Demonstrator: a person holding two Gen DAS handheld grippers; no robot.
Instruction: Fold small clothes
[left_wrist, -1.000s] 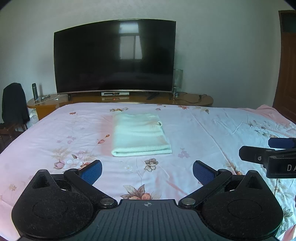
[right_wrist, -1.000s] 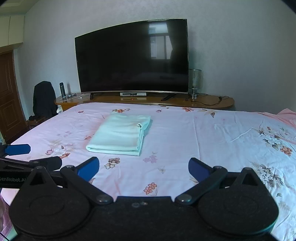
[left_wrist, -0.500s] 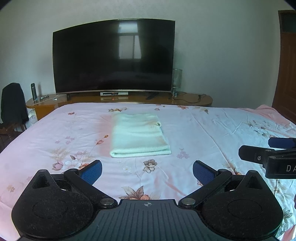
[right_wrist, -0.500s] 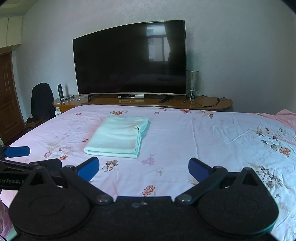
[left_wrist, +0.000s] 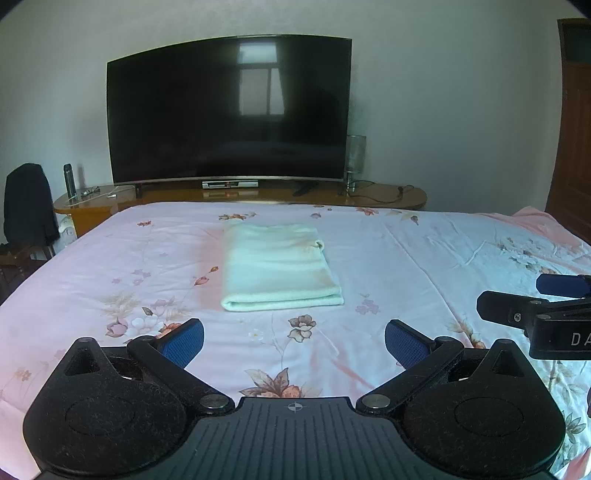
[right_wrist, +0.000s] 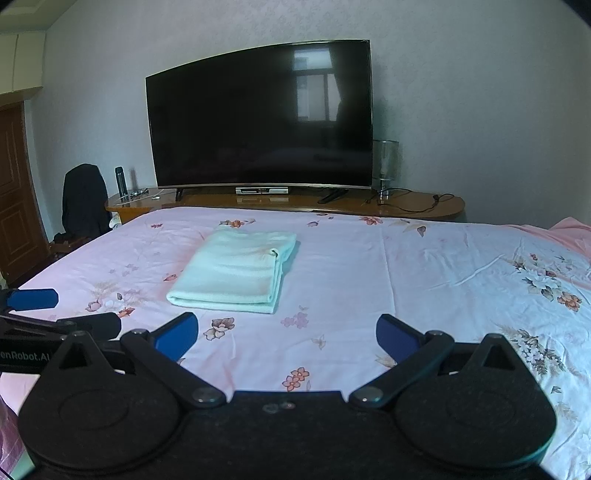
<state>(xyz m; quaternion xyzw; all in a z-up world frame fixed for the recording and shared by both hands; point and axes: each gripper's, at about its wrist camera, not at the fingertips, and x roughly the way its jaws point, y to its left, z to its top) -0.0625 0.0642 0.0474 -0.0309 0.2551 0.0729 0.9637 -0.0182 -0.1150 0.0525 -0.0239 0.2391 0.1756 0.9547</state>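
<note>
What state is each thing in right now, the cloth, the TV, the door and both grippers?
Pale green cloth: folded, lying flat on the bedsheet, not held.
Television: screen dark.
Door: shut.
Left gripper: open, empty, short of the cloth.
Right gripper: open, empty, short of the cloth.

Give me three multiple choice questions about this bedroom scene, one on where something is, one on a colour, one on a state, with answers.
1. Where does the folded cloth lie?
A. on the TV stand
B. on the bed sheet
C. on the chair

2. What colour are the left hand-held gripper pads?
A. blue
B. red
C. yellow

3. How is the right hand-held gripper?
A. shut on the cloth
B. shut on nothing
C. open and holding nothing

Answers: 1 B, it rests flat on the floral sheet in front of the television. 2 A, both pads show blue. 3 C, its jaws stand wide apart over bare sheet.
</note>
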